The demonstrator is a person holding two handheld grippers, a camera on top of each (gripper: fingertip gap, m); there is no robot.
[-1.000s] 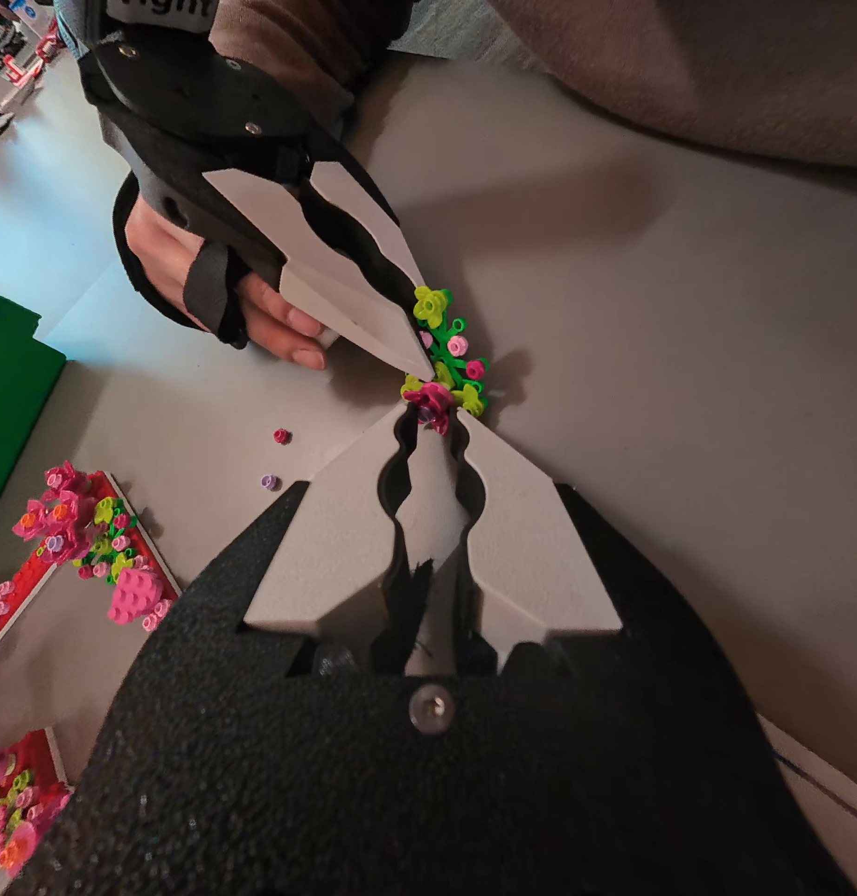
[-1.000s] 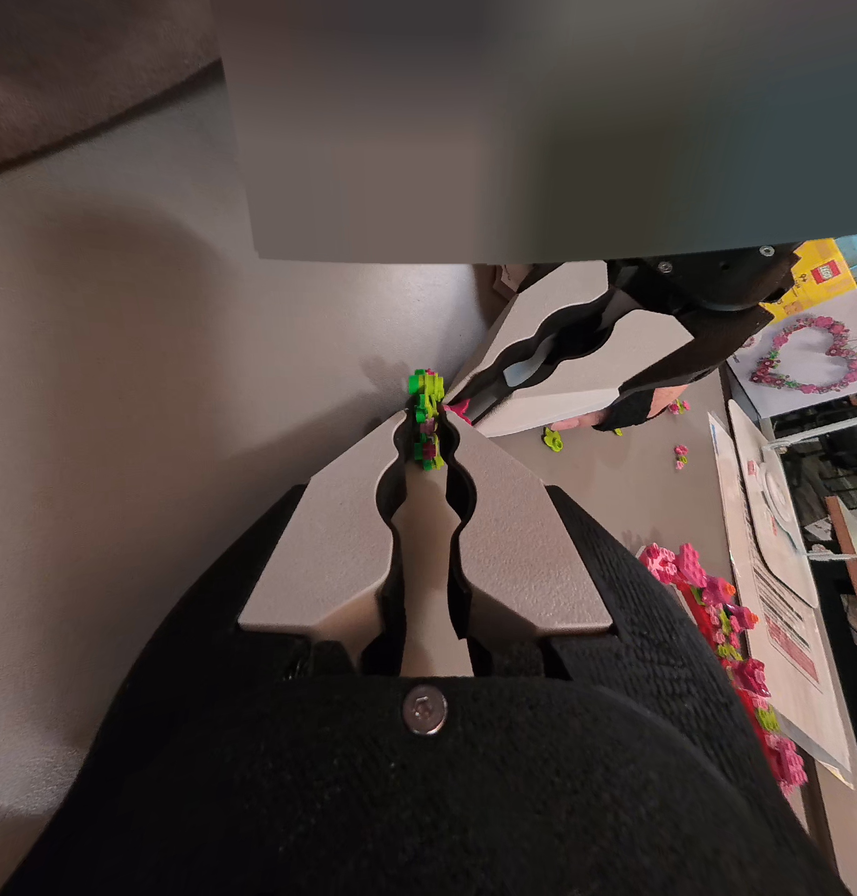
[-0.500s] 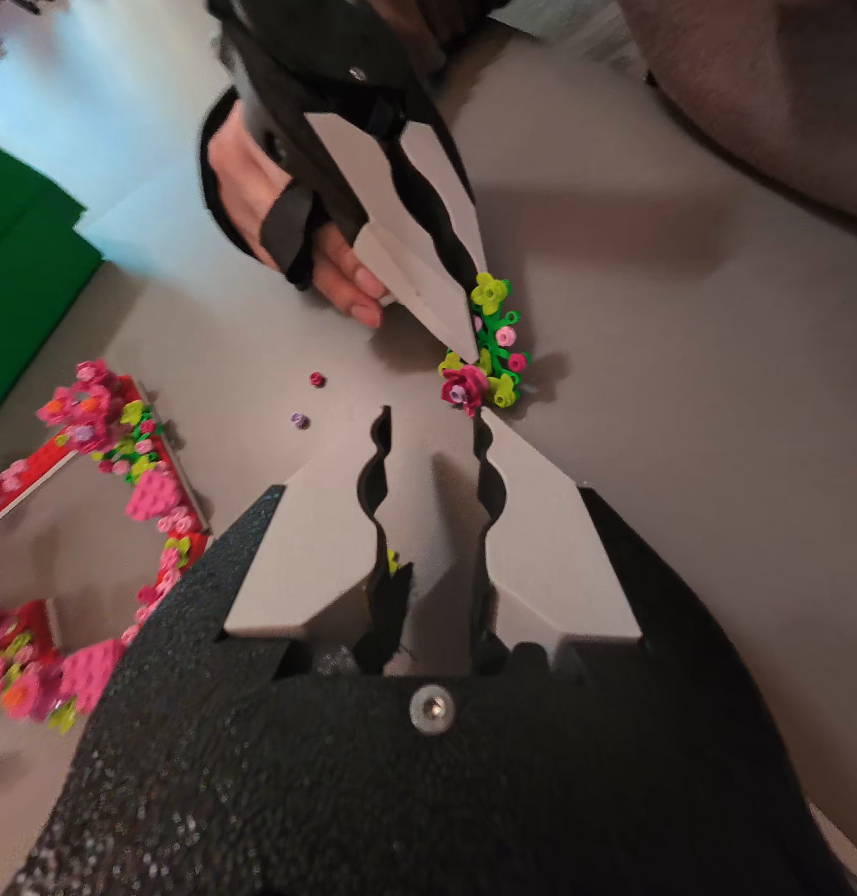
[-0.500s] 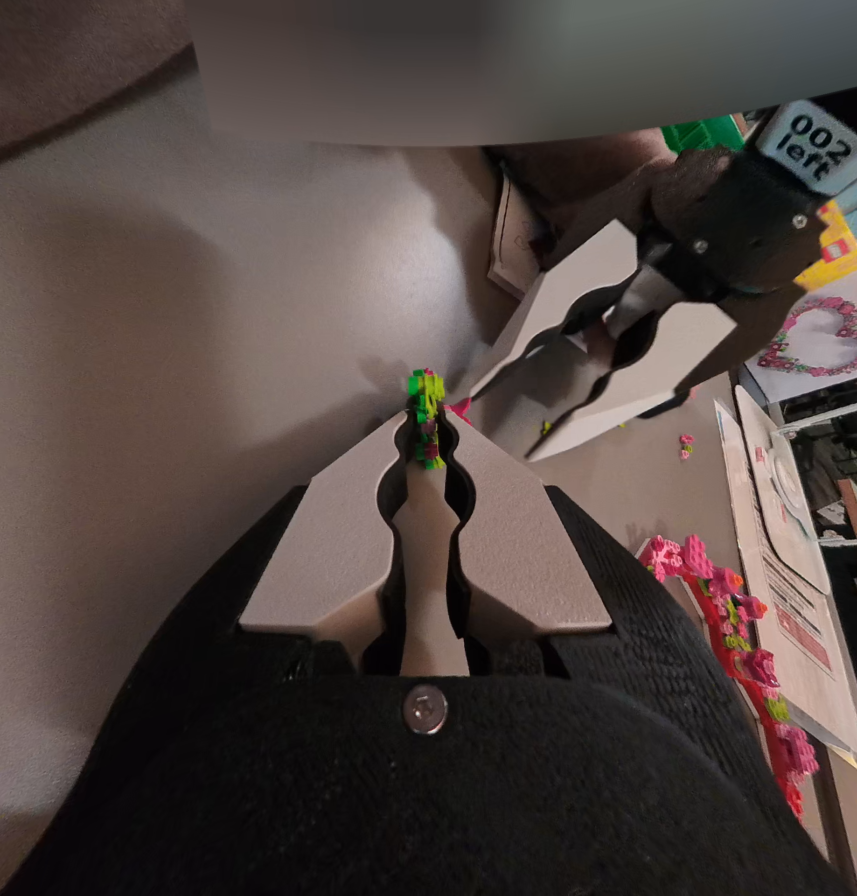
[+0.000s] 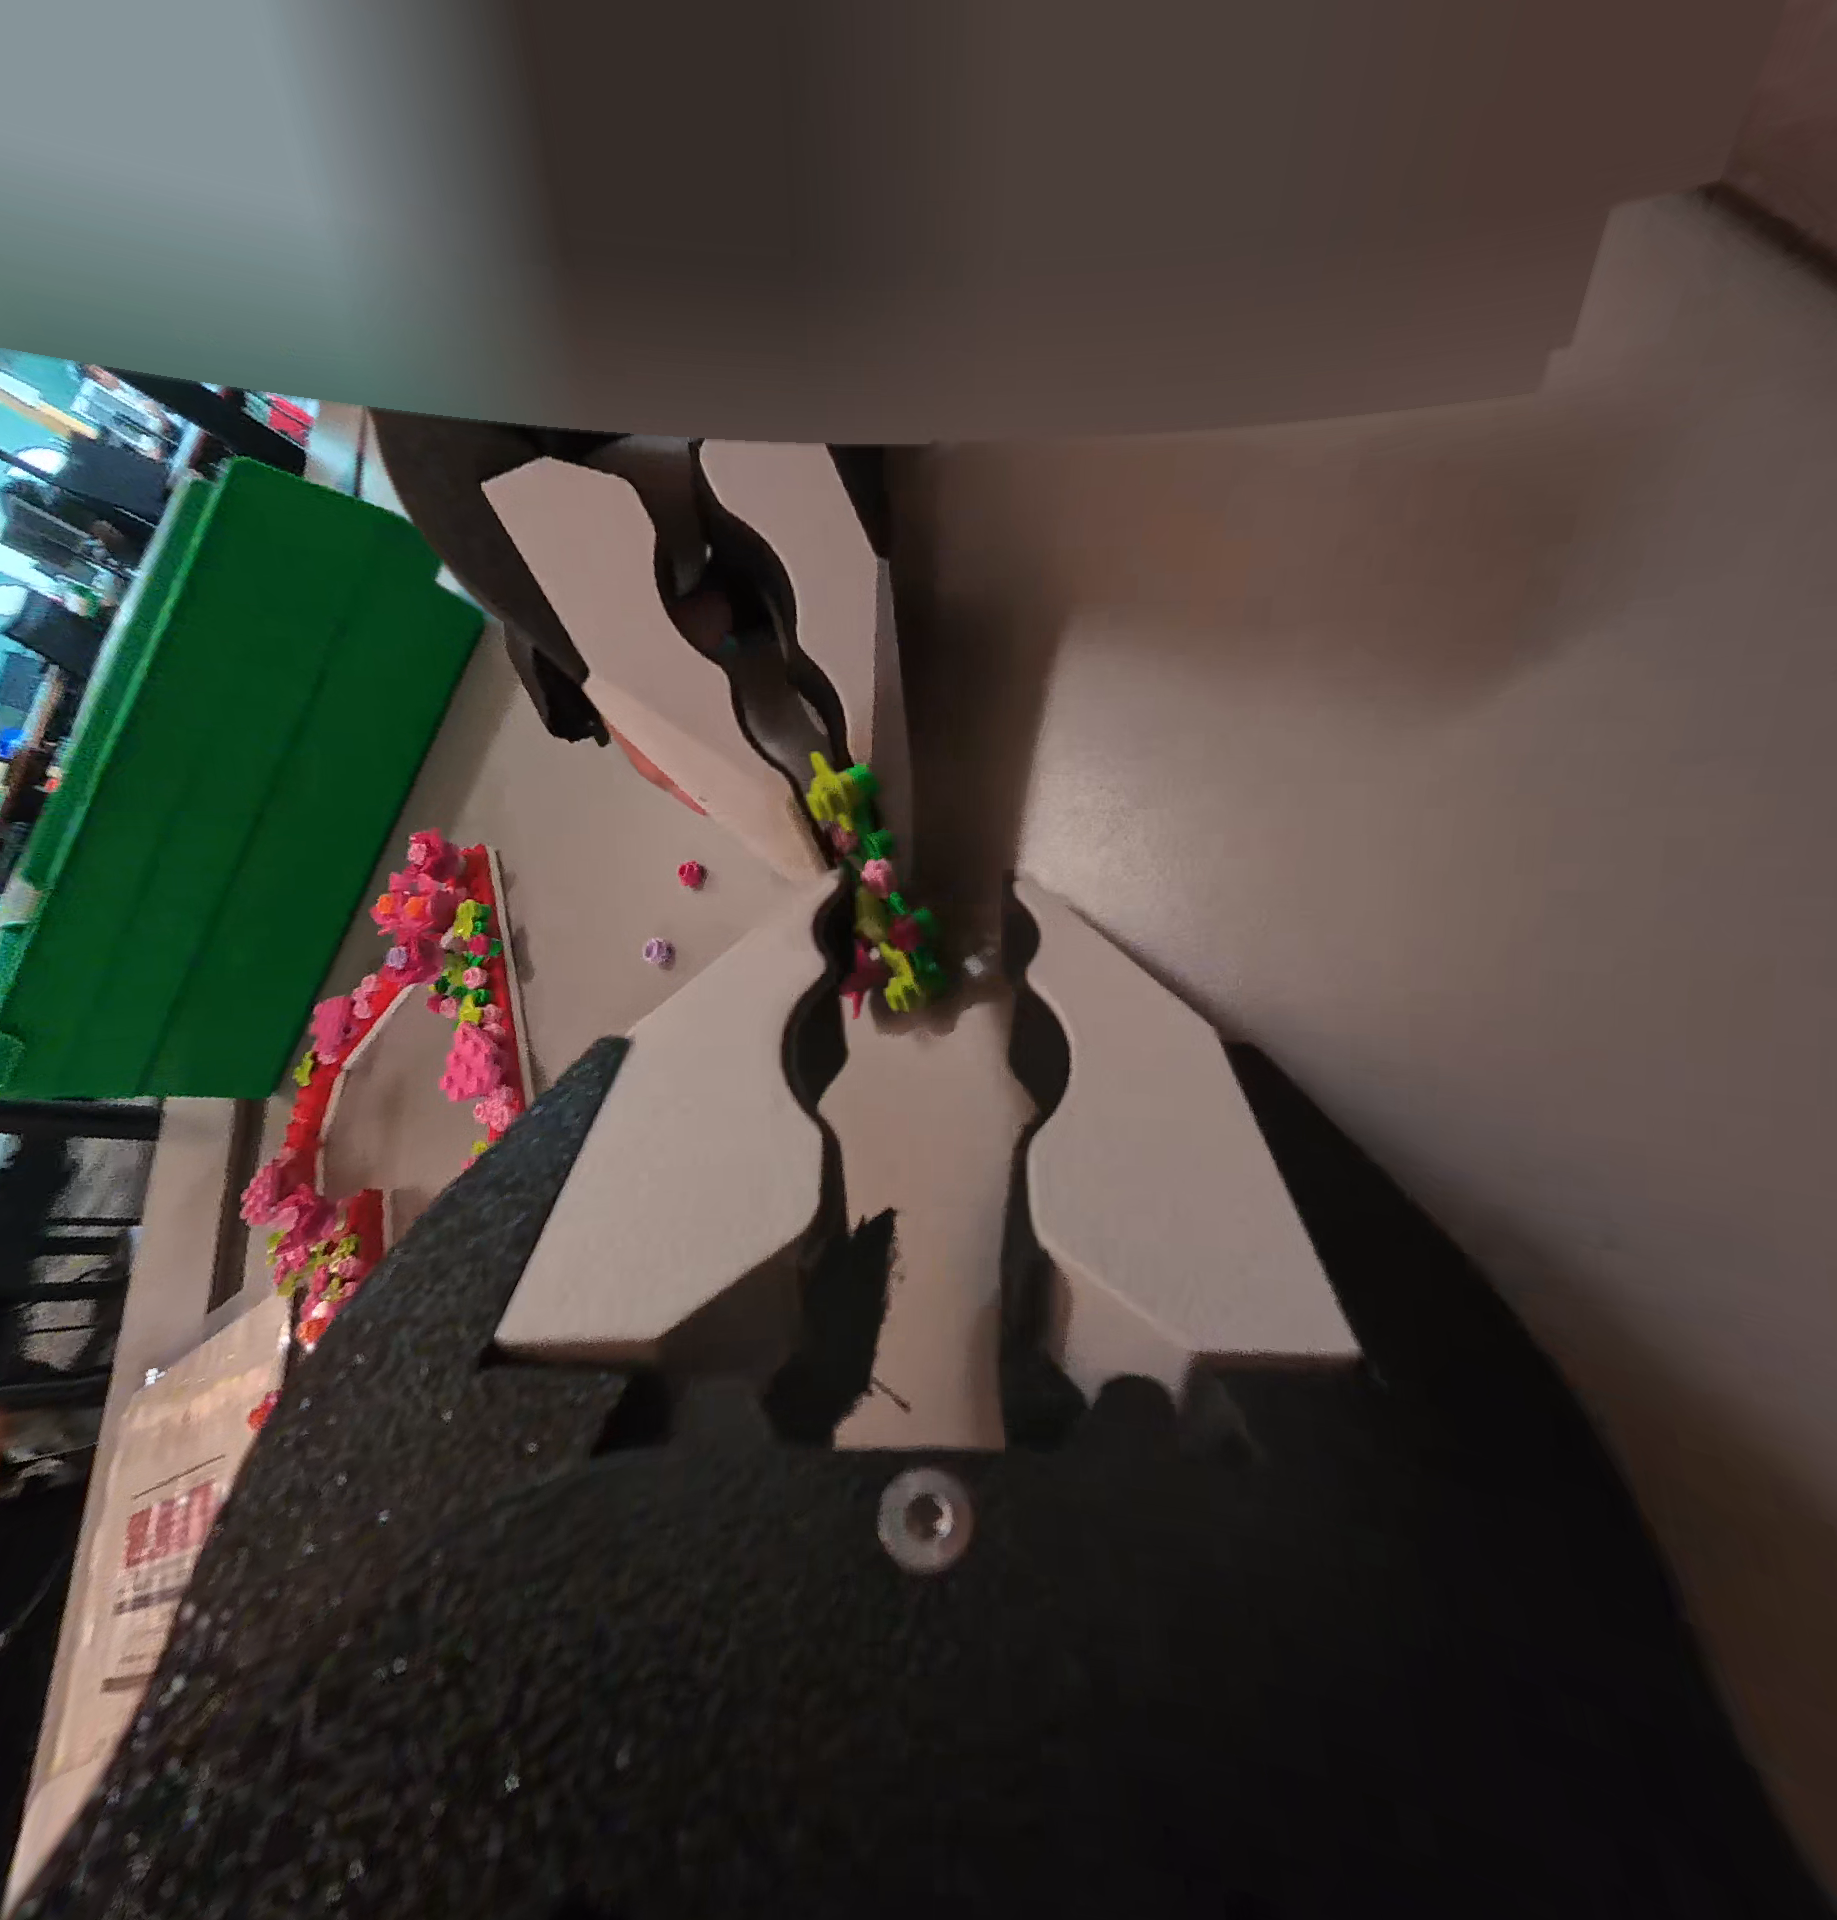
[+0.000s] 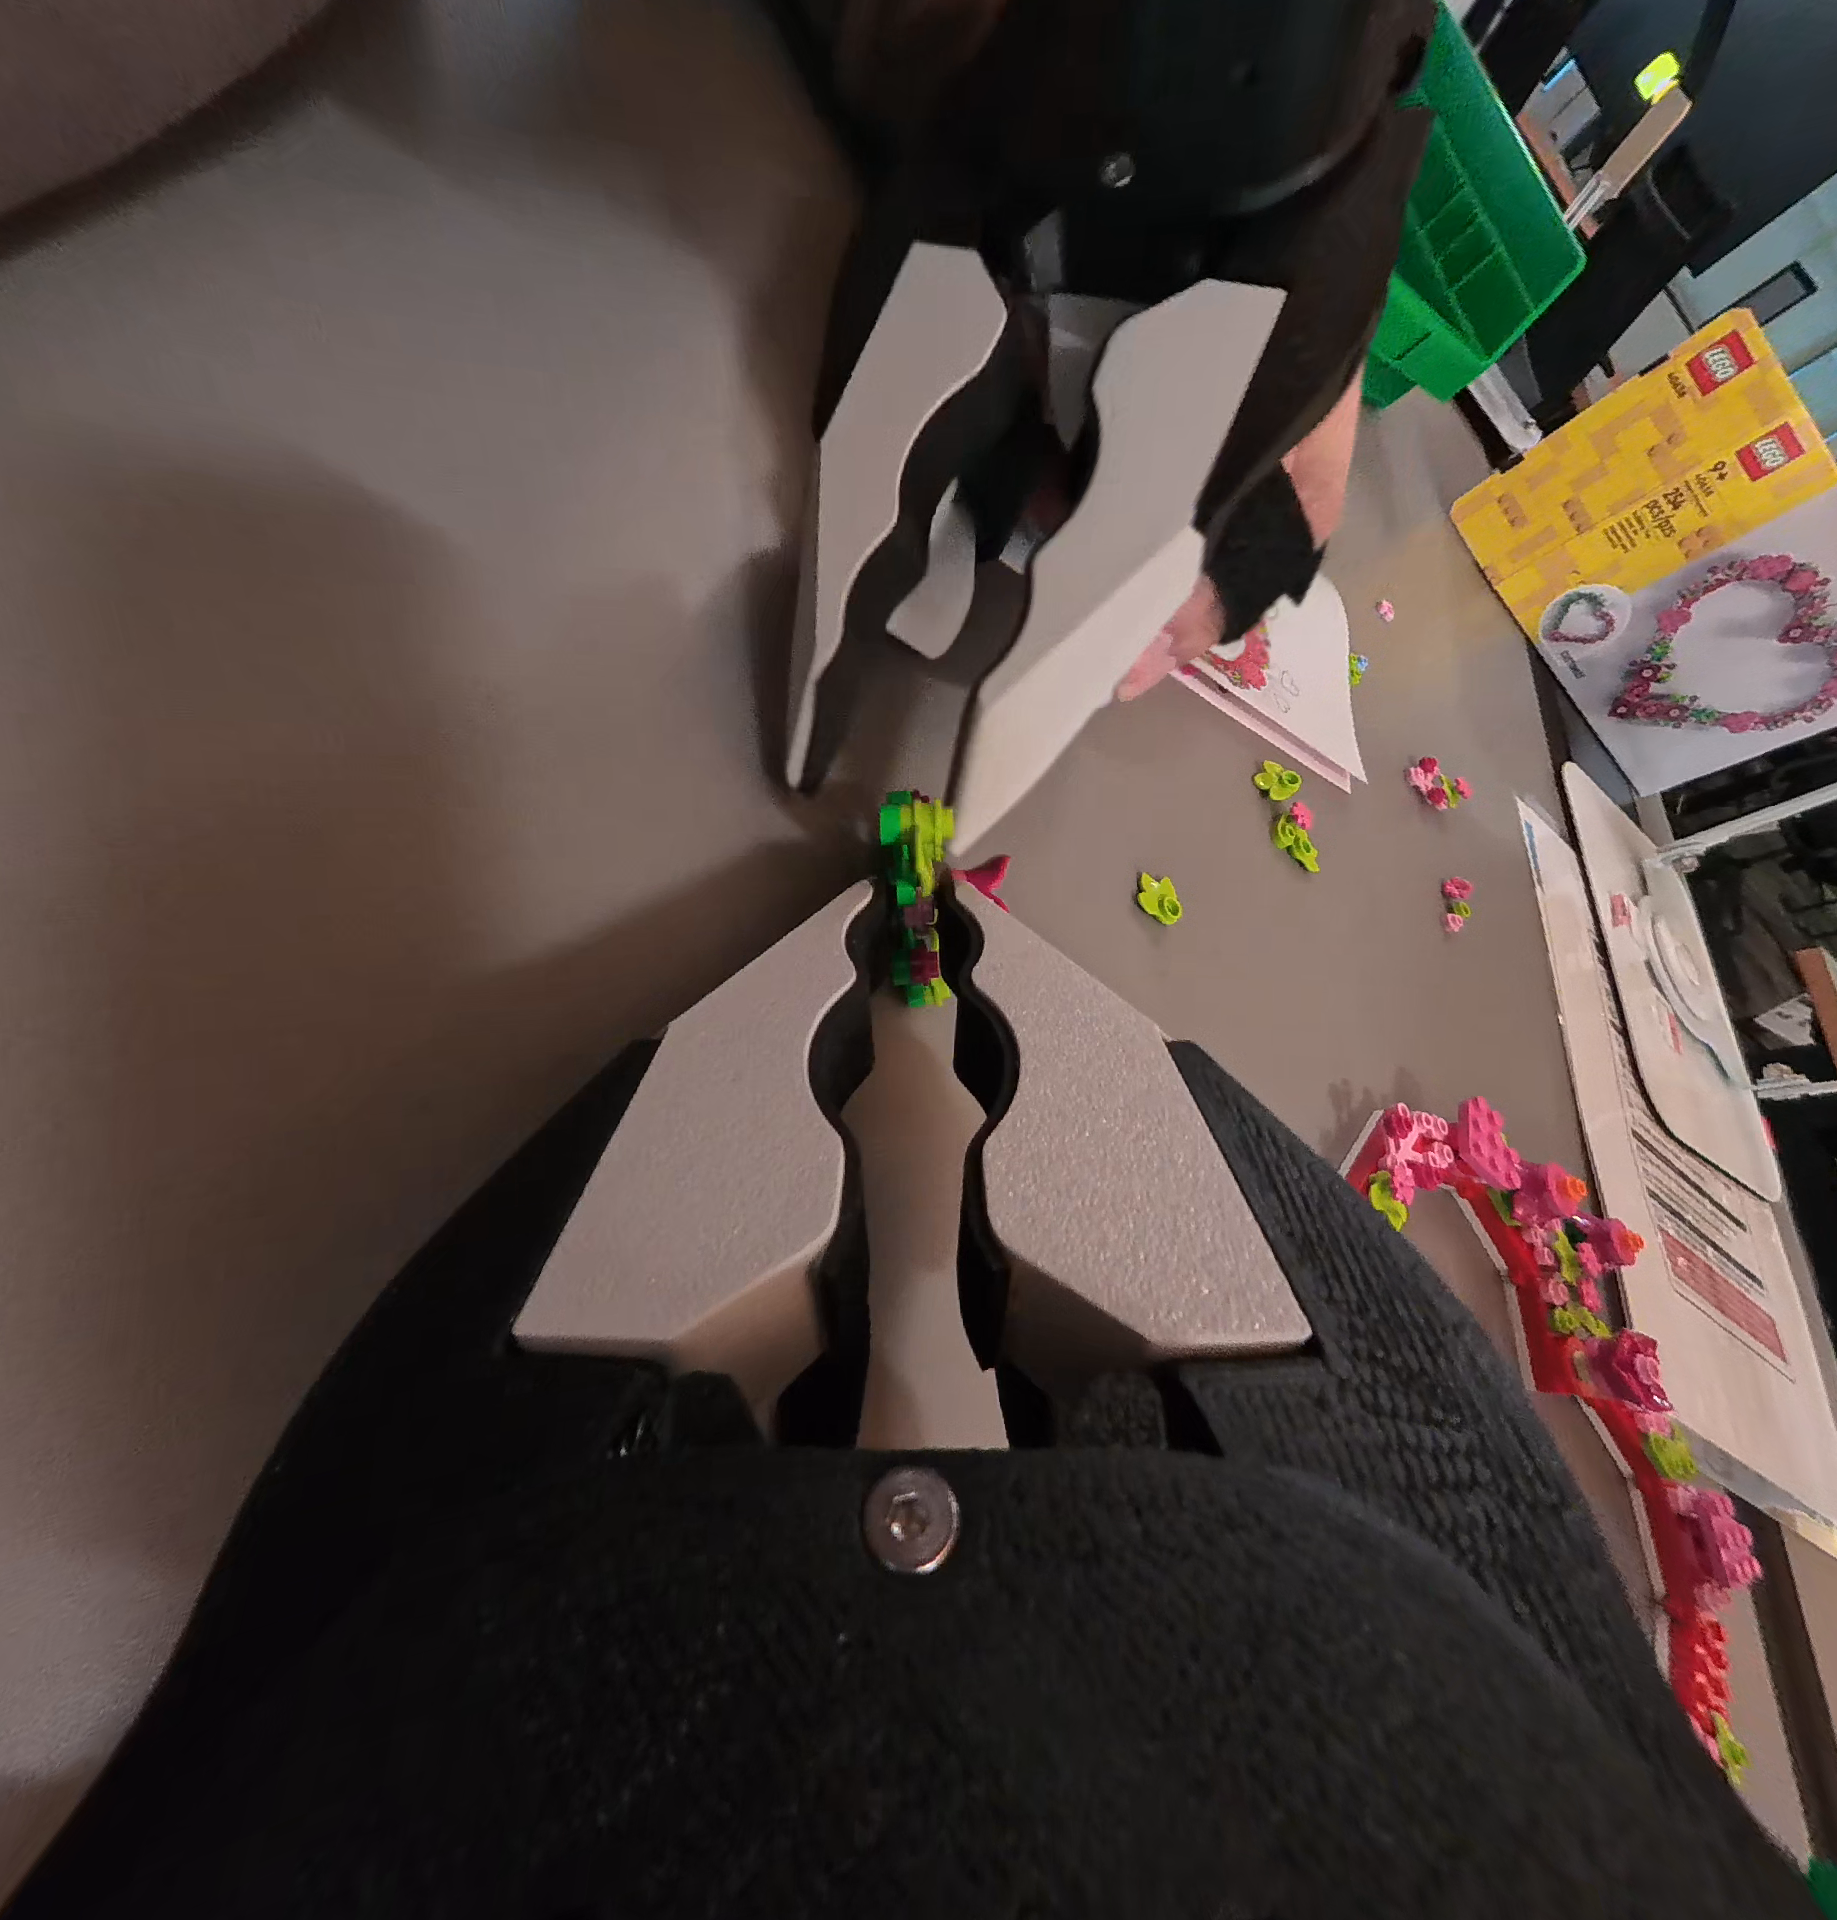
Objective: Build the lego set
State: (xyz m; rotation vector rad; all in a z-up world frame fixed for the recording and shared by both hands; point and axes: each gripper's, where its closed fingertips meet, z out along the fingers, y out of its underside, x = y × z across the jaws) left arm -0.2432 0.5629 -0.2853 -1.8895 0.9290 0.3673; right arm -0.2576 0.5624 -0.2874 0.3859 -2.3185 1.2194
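Pinching flower sprig (image 6: 916, 914) in narrowly closed right tool (image 6: 914, 904); left tool (image 5: 919, 920) agape, empty, straddling sprig's far end.
Light, brittle, studs popping easily; best gripped along green stem, well away from heart frame (image 6: 1579, 1309).

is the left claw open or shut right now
Open. In the left wrist view the left claw has a wide gap between its fingertips; the flower sprig sits there, gripped only by the right claw.

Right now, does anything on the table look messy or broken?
Nothing looks broken. A few small lime-green and pink flower pieces lie scattered loose on the grey table, apart from the red heart-shaped frame. Probably spare parts waiting, not a spill.
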